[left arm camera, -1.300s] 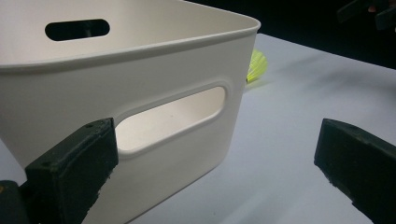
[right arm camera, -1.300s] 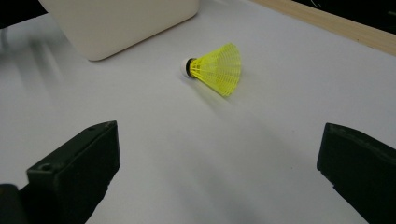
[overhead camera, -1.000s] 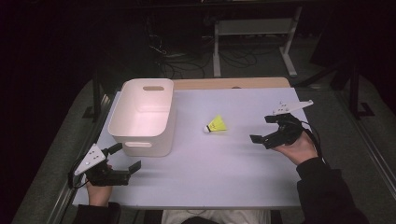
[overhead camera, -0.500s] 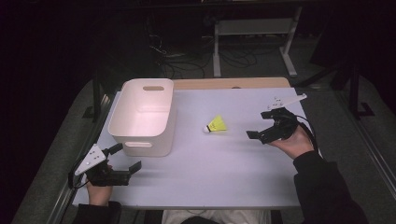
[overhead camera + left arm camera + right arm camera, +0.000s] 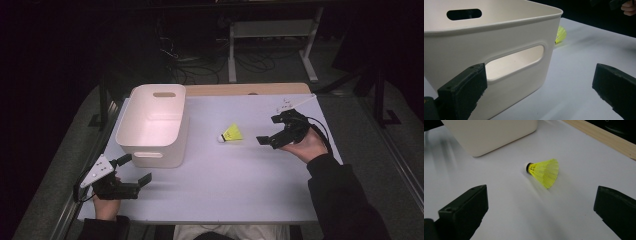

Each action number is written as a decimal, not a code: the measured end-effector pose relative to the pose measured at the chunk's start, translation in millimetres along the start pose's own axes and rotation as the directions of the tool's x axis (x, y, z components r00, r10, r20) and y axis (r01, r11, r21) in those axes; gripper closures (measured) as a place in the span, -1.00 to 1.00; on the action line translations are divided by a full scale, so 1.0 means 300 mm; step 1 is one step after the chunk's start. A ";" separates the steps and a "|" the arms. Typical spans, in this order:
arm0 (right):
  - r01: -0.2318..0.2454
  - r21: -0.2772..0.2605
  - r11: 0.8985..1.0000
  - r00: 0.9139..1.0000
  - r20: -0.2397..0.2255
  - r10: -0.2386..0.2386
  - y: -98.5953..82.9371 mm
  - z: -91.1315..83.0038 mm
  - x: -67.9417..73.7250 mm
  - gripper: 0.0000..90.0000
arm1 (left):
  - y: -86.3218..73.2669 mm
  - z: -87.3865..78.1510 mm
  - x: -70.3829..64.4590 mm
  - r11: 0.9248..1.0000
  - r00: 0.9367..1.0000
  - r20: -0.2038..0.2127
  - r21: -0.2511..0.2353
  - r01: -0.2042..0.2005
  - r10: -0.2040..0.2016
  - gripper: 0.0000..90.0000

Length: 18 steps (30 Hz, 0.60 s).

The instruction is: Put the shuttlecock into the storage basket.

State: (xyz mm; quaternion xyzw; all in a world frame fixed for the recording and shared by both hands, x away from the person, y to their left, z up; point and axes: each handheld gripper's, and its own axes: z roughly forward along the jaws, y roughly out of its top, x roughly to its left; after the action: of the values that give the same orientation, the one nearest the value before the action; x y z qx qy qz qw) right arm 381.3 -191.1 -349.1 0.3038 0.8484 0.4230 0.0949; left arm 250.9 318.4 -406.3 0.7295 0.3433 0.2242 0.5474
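**Two hand-held grippers, a bin and a shuttlecock on a white table**

A white plastic bin (image 5: 155, 125) stands on the left half of the table (image 5: 240, 190), its long side running near to far; a slot handle is cut into each short wall. Its inside shows bare white walls and floor, with nothing in it. A yellow shuttlecock (image 5: 231, 133) lies on its side just right of the bin, apart from it, white cork end toward the bin. The right gripper (image 5: 272, 132) is held just right of the shuttlecock, jaws spread wide and facing it, nothing between them. The left gripper (image 5: 135, 170) sits at the near left corner, just in front of the bin's near wall, jaws likewise wide apart and empty.
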 end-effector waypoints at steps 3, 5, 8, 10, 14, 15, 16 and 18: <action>0.003 0.004 1.000 1.000 -0.005 -0.003 0.002 0.010 -0.001 -1.00 | 0.000 0.001 0.000 1.000 1.000 -0.002 0.003 0.000 0.000 -1.00; 0.003 0.007 1.000 1.000 -0.011 -0.003 0.003 0.021 -0.003 -1.00 | 0.000 0.003 -0.001 1.000 1.000 -0.002 0.005 0.000 0.000 -1.00; 0.005 0.017 1.000 1.000 -0.023 -0.004 0.003 0.044 -0.007 -1.00 | -0.001 0.003 -0.002 1.000 1.000 -0.003 0.007 0.001 -0.001 -1.00; 0.007 0.018 1.000 1.000 -0.027 -0.007 0.003 0.050 -0.009 -1.00 | -0.001 0.003 -0.002 1.000 1.000 -0.003 0.007 0.001 -0.001 -1.00; 0.009 0.030 1.000 0.999 -0.040 -0.008 0.009 0.076 -0.014 -1.00 | -0.001 0.003 -0.002 1.000 1.000 -0.001 0.007 0.001 -0.001 -1.00; 0.009 0.030 1.000 0.999 -0.040 -0.008 0.009 0.076 -0.014 -1.00 | -0.001 0.003 -0.002 1.000 1.000 -0.001 0.008 0.001 -0.001 -1.00; 0.010 0.033 0.999 0.999 -0.043 -0.008 0.011 0.081 -0.015 -1.00 | -0.001 0.003 -0.002 1.000 1.000 -0.001 0.008 0.001 -0.001 -1.00; 0.013 0.034 0.999 0.999 -0.049 -0.011 0.015 0.091 -0.016 -1.00 | -0.001 0.003 -0.002 1.000 1.000 -0.001 0.007 0.000 0.000 -1.00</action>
State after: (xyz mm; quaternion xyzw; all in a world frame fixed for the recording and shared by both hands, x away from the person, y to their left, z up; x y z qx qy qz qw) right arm 398.5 -173.7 -363.2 0.2899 0.8594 0.4150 0.0715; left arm 251.0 317.3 -407.0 0.7314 0.3444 0.2230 0.5447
